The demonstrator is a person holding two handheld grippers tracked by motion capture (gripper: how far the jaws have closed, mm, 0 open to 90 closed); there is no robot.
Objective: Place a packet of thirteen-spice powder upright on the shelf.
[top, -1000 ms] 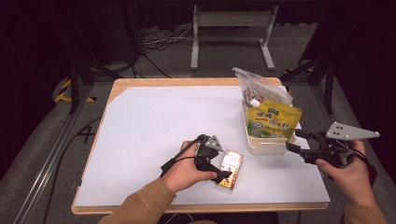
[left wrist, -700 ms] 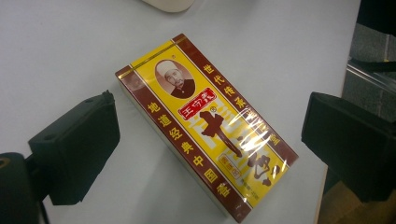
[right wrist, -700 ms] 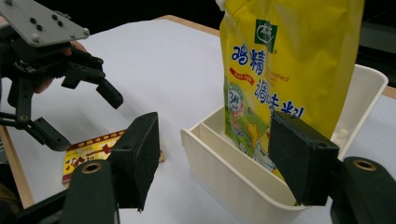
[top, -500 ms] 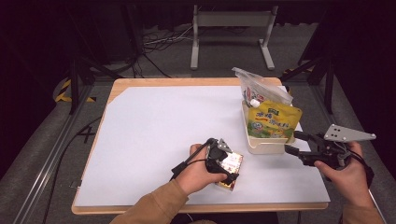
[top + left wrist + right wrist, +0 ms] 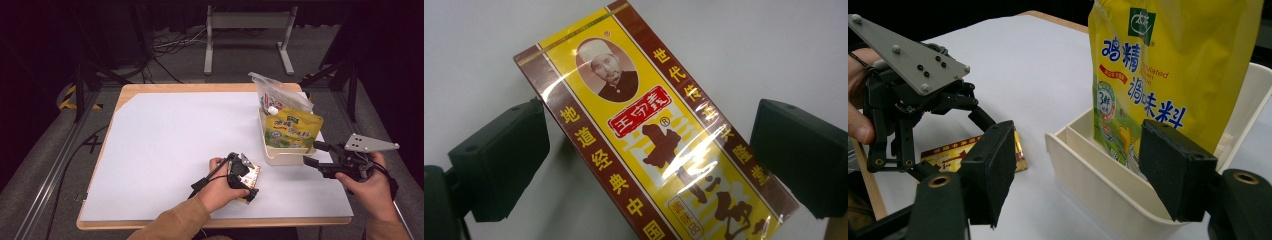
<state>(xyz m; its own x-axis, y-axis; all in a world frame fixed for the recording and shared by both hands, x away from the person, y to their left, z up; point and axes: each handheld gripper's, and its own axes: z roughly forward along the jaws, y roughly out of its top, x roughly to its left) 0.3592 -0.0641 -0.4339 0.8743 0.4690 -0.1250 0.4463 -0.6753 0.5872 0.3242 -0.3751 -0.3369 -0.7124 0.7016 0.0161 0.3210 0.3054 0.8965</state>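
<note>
A yellow and brown seasoning packet [image 5: 659, 145] lies flat on the white table. My left gripper [image 5: 649, 160] is open, one jaw on each side of the packet, apart from its edges. From above, that left gripper [image 5: 246, 181] covers most of the packet [image 5: 253, 171]. My right gripper [image 5: 312, 155] is open at the near right corner of a cream bin [image 5: 280, 159]. In the right gripper view, my right gripper [image 5: 1083, 175] faces the bin wall [image 5: 1083, 150] and a yellow pouch [image 5: 1168, 75] standing inside. Farther off are the left gripper [image 5: 908, 100] and the packet [image 5: 948, 152].
A clear plastic bag [image 5: 277, 97] stands in the bin behind the yellow pouch [image 5: 292, 130]. The bin sits near the table's right edge. The white table surface [image 5: 170, 145] stretches to the left and far side. A metal stand [image 5: 247, 30] is on the floor beyond.
My left gripper has moved right and down over the packet, which now lies between its jaws. The right gripper has shifted slightly toward the bin's near corner.
</note>
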